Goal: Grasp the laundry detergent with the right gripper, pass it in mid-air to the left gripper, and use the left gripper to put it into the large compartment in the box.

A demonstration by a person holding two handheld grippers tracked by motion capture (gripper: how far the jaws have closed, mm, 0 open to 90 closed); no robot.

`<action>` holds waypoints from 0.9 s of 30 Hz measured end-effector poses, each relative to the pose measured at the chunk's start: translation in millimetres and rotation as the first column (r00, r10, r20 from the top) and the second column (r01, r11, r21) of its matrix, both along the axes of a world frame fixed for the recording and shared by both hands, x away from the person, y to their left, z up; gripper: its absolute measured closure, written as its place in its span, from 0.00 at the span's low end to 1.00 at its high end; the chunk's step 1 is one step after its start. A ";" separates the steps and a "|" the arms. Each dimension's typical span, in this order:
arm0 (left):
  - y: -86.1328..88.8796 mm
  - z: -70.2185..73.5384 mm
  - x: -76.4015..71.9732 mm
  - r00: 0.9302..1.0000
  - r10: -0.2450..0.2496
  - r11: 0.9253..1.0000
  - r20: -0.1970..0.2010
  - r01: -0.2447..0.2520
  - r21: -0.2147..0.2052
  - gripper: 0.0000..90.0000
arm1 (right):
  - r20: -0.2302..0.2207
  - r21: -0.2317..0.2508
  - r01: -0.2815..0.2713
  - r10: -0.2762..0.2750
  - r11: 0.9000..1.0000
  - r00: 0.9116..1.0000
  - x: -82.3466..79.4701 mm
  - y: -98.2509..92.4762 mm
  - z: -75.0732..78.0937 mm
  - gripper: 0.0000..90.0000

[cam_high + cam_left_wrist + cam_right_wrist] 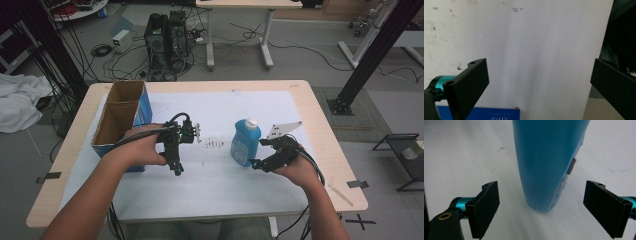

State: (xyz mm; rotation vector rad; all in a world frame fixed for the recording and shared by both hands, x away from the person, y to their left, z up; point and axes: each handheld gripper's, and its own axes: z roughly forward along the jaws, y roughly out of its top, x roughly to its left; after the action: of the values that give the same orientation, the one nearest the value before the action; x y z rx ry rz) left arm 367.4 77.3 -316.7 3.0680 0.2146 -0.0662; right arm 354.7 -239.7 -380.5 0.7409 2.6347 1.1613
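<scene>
Rt hand-held gripper (pixel 541 207) spread wide, empty; blue bottle (pixel 549 162) upright straight ahead btwn jaws, untouched. Lt hand-held gripper (pixel 176 169) also spread, farther off.

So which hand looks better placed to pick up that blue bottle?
The right. Its tool is open with the blue bottle standing upright between the jaws, not yet touched. The left tool is open too, but sits apart from the bottle, beside the cardboard box.
</scene>
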 end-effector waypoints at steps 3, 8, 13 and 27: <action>1.8 -0.7 -0.5 1.000 0.003 1.000 -0.004 -0.003 -0.002 0.02 | 0.001 0.017 0.023 -0.023 1.000 1.000 0.2 4.4 -2.4 0.14; 4.6 -1.2 -1.3 1.000 0.005 1.000 0.004 -0.005 -0.004 0.02 | 0.014 0.037 0.049 -0.050 0.998 0.999 -0.7 12.1 -8.4 0.14; 7.3 -1.7 -3.2 1.000 0.003 1.000 0.003 -0.003 -0.010 0.02 | 0.024 0.062 0.107 -0.109 0.992 0.994 -2.2 19.2 -12.9 0.14; 16.2 -4.5 -4.1 1.000 0.015 1.000 -0.004 -0.015 -0.012 0.02 | 0.107 0.126 0.155 -0.169 0.980 0.980 -2.2 31.2 -21.2 0.14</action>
State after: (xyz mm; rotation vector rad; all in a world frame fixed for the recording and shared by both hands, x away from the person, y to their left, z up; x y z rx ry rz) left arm 363.3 93.5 -321.3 3.0539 0.2363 -0.0723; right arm 352.5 -208.5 -401.7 0.8629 2.3782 1.2790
